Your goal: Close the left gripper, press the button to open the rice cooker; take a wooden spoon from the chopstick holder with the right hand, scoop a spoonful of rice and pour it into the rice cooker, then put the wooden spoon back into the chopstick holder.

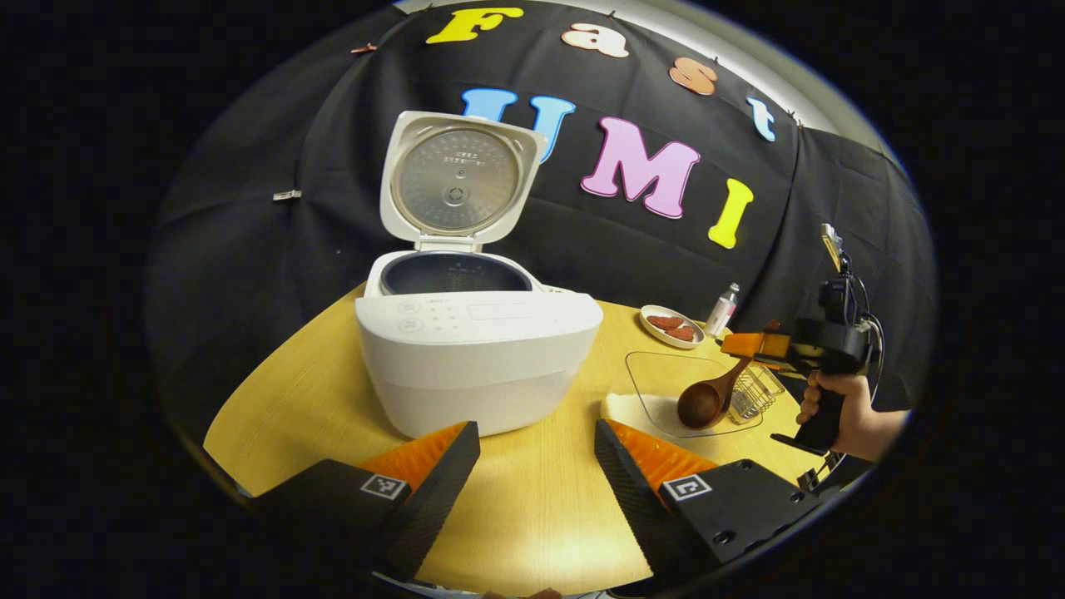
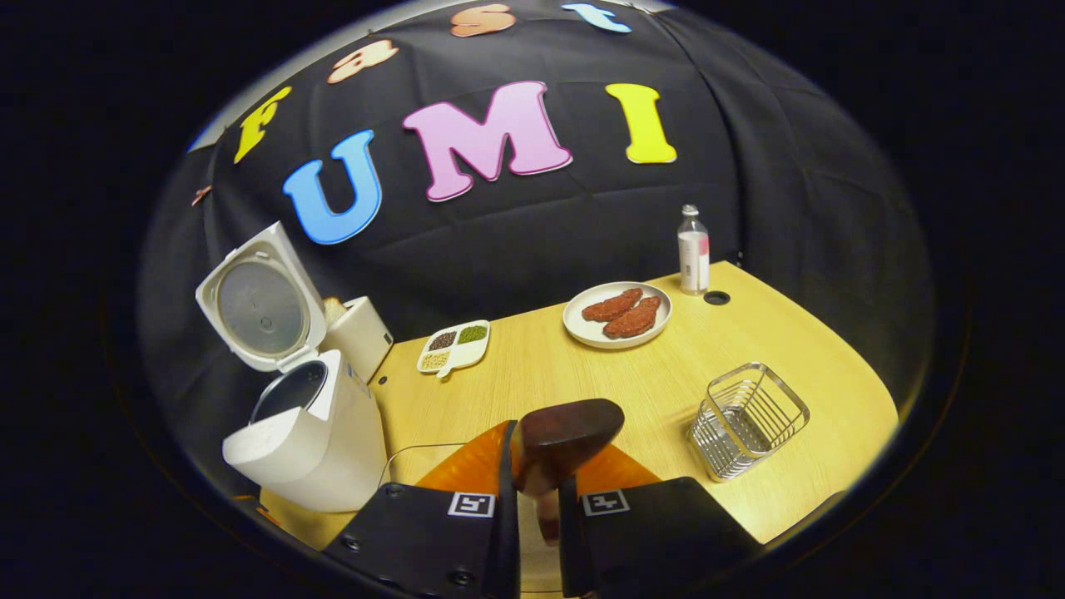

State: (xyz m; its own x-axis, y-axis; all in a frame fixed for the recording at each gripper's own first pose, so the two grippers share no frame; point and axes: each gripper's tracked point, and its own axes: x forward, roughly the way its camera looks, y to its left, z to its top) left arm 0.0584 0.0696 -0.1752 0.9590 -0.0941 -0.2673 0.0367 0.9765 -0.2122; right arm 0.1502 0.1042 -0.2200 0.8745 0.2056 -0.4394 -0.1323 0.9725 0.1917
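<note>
The white rice cooker (image 1: 474, 358) stands mid-table with its lid (image 1: 456, 179) raised and the dark inner pot showing. My left gripper (image 1: 537, 466) is open just in front of it, holding nothing. At the right a hand holds my right gripper (image 1: 753, 345), shut on the handle of the wooden spoon (image 1: 703, 403). The spoon's bowl hangs low over a clear container (image 1: 657, 374) with white rice at its near side. In the right gripper view the spoon (image 2: 566, 428) sticks out between the closed fingers of the right gripper (image 2: 537, 499), and the cooker (image 2: 308, 441) is at the left.
A wire chopstick holder (image 2: 749, 420) stands at the right of the wooden table (image 2: 582, 374). Behind it are a plate of red meat (image 2: 616, 316) and a small bottle (image 2: 693, 249). A divided dish of grains (image 2: 453, 345) and a white box (image 2: 362, 333) sit behind the cooker.
</note>
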